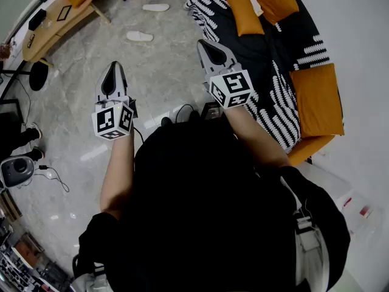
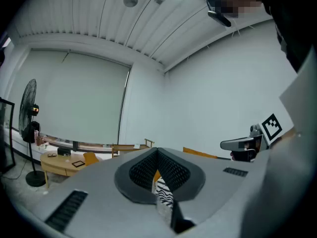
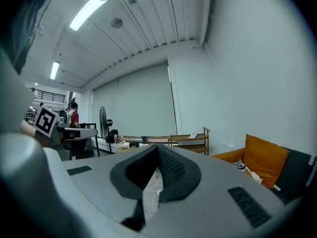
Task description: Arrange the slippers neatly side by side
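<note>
Well, in the head view the near slipper (image 1: 140, 36) and the far slipper (image 1: 156, 7) lie on the marble floor (image 1: 164, 78), far ahead of the person. They are apart from each other and angled differently. The left gripper (image 1: 113, 67) and right gripper (image 1: 204, 45) are held out level, well short of both slippers. A sofa (image 1: 276, 72) with orange cushions runs along the right, and a desk (image 1: 55, 17) stands far left.

In the left gripper view the jaws are pressed together with nothing between them. A fan (image 2: 27, 118) stands at far left.

In the right gripper view that gripper's jaws also meet, empty. A shelf (image 3: 190, 140) stands far off, and a cushion (image 3: 265, 157) sits near right.
</note>
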The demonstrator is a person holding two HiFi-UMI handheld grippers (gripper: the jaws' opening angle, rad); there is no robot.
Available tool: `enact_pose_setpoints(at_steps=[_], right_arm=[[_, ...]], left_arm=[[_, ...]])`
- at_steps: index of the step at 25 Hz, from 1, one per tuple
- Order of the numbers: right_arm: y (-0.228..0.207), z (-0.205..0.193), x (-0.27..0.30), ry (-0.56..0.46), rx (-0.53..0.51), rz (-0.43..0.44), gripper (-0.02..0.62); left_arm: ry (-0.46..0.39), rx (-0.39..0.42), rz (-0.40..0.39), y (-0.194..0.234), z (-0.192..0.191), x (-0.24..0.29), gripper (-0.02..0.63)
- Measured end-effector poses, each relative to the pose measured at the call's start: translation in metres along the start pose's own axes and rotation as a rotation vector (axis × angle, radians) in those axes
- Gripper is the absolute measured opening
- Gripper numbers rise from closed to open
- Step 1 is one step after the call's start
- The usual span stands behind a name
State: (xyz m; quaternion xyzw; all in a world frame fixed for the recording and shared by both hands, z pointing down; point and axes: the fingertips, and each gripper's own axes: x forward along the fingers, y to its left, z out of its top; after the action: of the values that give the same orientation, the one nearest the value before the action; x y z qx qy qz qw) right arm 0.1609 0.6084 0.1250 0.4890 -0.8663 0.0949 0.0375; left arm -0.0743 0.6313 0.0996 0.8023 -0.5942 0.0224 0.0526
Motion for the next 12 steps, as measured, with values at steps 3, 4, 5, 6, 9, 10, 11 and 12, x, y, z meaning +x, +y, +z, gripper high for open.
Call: enact_pose_setpoints(at_steps=[3,4,5,6,9,10,11,12], right_arm=[[-0.003,-0.001,-0.003,-0.006,0.003,-0.001,0.032],[-0.004,-0.002,-0.004,-0.006,0.004,-0.001,0.032],[-0.006,-0.003,-0.004,-0.006,0.006,-0.002,0.032],[-0.008,-0.003,-0.004,-0.006,0.009,-0.003,0.032],[-0.016,-0.005,-0.005,-0.008,0.024,-0.004,0.032],[-0.018,-0.005,-0.006,-0.010,0.028,0.000,0.032],[-0.020,-0.006,-0.007,-0.013,0.029,0.007,0.032],[-0.022,-0.006,-0.008,-0.016,0.026,0.016,0.032]], left_arm=[[0.010,-0.009,0.007,0.000,-0.005,-0.002,0.015],[0.013,-0.008,0.009,0.000,-0.006,-0.003,0.015],[0.015,-0.007,0.013,0.001,-0.006,-0.004,0.015],[0.016,-0.007,0.017,0.001,-0.006,-0.005,0.015],[0.020,-0.018,0.029,0.001,-0.008,-0.005,0.015],[0.022,-0.024,0.030,0.000,-0.009,-0.004,0.015],[0.023,-0.030,0.028,-0.003,-0.011,-0.003,0.015],[0.022,-0.038,0.022,-0.006,-0.012,-0.002,0.015]])
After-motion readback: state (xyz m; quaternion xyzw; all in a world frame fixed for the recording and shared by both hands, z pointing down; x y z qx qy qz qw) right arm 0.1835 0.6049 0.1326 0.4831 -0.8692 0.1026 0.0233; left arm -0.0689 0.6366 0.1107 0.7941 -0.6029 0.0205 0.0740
